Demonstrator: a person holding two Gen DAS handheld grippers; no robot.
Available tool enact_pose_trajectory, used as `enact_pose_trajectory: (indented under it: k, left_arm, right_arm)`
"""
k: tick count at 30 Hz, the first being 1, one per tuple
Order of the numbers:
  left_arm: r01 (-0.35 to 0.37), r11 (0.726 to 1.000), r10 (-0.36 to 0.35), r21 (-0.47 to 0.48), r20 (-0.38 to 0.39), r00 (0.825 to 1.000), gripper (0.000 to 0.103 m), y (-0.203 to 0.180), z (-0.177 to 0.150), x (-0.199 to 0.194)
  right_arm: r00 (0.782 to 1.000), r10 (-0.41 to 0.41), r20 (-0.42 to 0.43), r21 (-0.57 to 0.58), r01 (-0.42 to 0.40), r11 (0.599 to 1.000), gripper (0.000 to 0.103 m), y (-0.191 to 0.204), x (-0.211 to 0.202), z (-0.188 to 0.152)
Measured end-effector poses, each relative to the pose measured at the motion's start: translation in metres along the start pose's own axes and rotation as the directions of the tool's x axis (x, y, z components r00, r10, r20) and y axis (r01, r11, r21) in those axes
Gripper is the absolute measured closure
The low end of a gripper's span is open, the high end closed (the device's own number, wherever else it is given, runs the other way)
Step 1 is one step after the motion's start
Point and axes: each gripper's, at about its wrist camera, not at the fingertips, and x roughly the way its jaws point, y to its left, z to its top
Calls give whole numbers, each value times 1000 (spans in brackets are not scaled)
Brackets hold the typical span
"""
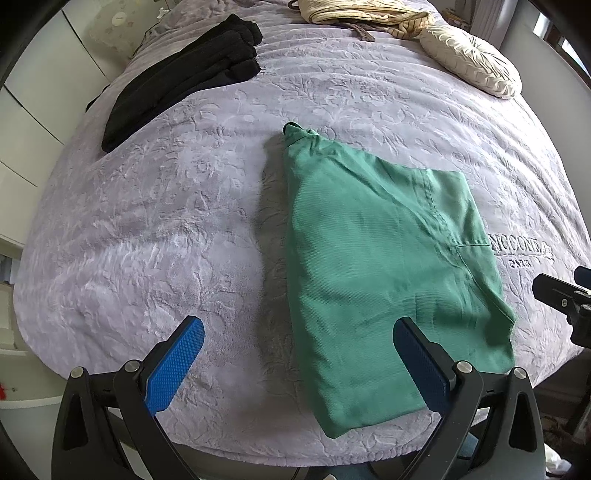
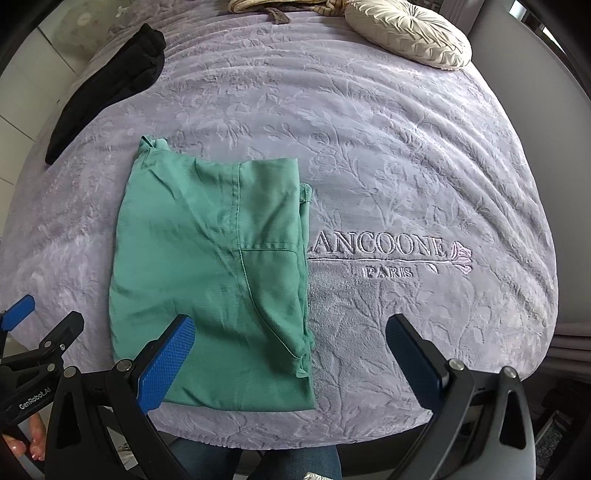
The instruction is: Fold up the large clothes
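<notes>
A bed (image 1: pixel 155 206) covered in a lilac embossed blanket (image 2: pixel 388 155) fills both views, with the stitched words "LANCOONE PARIS" (image 2: pixel 384 258) just to the 3 o'clock side of the task's garment in the right wrist view. The green garment (image 2: pixel 210 266) lies flat on the blanket, folded into a tall narrow panel with a seam and pocket line showing on top; in the left wrist view the same green garment (image 1: pixel 376 266) sits right of centre, its collar end toward 12 o'clock. A pile of black clothes (image 1: pixel 177 77) lies well apart toward 10 o'clock, and a cream pleated cushion (image 2: pixel 410 33) rests near the far edge at 1 o'clock, beside striped cream fabric (image 1: pixel 362 14). The left gripper (image 1: pixel 299 362) hangs over the near edge, jaws spread wide, its right-hand finger above the garment's near end, grasping nothing. The right gripper (image 2: pixel 291 354) is likewise released, its left-hand finger over the garment's near corner. At 8 o'clock in the right wrist view a hand (image 2: pixel 26 439) holds the other tool's handle
</notes>
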Motion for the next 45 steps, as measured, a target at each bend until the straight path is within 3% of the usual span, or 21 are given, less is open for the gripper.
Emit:
enact_pose_trajectory:
  k: [45]
  left_arm:
    - [3, 1000, -3, 7, -3, 1000, 0, 2, 0, 2]
  right_arm:
    - [1000, 0, -6, -3, 0, 1000, 0, -3, 1, 2]
